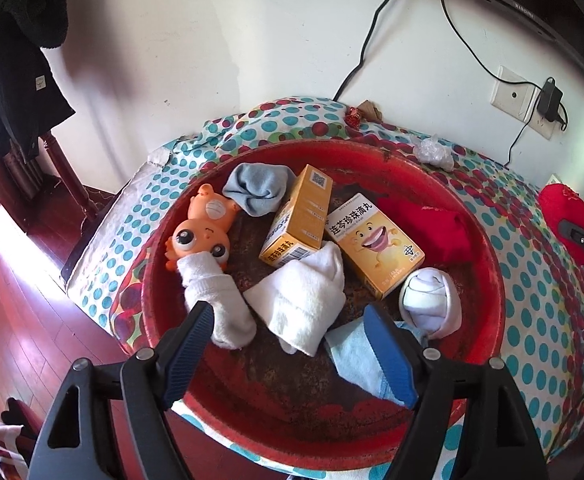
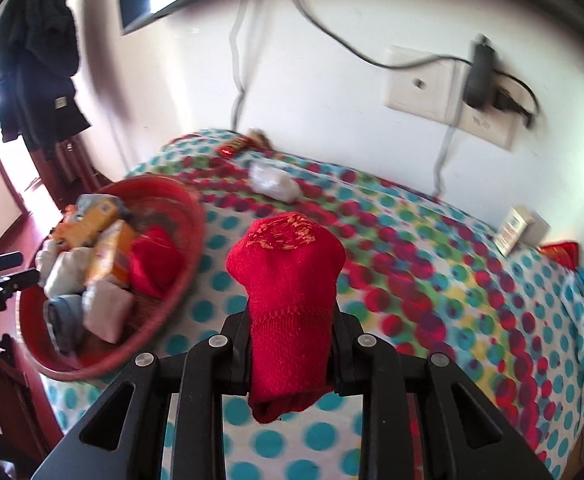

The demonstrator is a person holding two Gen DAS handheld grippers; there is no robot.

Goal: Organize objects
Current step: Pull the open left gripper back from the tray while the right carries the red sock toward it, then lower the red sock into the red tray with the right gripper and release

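A red basin (image 1: pixel 488 264) stands on the dotted bedspread (image 1: pixel 540 320). In it lie an orange toy (image 1: pixel 200 236), a grey sock (image 1: pixel 256 192), two yellow boxes (image 1: pixel 376 248), a red sock (image 1: pixel 428 228), white socks (image 1: pixel 304 300), a rolled white sock (image 1: pixel 432 300) and a light blue sock (image 1: pixel 356 356). My left gripper (image 1: pixel 292 332) hangs open over the basin's near side, its fingers either side of a white sock without pressing it. My right gripper (image 2: pixel 292 320) is shut on another red sock (image 2: pixel 288 280), held above the bedspread to the right of the basin (image 2: pixel 188 280).
A crumpled plastic wrap (image 2: pixel 272 180) and a red sweet (image 2: pixel 232 146) lie near the wall. A small box (image 2: pixel 516 230) leans at the far right. Wall sockets with a charger (image 2: pixel 480 72) and cables hang above. A dark coat (image 1: pixel 12 60) hangs left, over wooden floor (image 1: pixel 20 340).
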